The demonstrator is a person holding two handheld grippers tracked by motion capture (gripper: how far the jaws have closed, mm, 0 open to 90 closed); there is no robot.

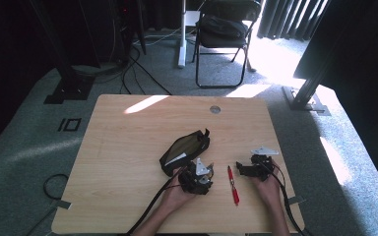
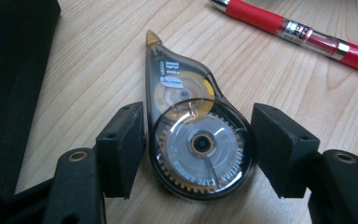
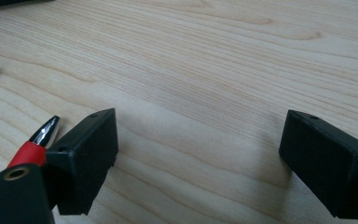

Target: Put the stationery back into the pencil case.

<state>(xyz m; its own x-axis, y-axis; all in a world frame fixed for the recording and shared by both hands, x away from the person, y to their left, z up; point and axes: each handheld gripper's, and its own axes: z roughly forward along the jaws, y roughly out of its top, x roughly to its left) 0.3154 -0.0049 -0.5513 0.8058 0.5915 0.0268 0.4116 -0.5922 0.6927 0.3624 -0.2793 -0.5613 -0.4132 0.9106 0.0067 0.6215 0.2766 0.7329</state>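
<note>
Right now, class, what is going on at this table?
A person holds a gripper in each hand over a wooden table. The left gripper straddles a correction tape dispenser lying flat; its jaws stand open on either side, with small gaps. The right gripper is open over bare wood, a red pen just beside it. A black pouch lies close by.

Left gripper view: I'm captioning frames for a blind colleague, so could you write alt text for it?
A clear correction tape dispenser lies flat on a wooden table between the left gripper's open black jaws. A red pen lies beyond it, and a black pouch at the left edge.
</note>
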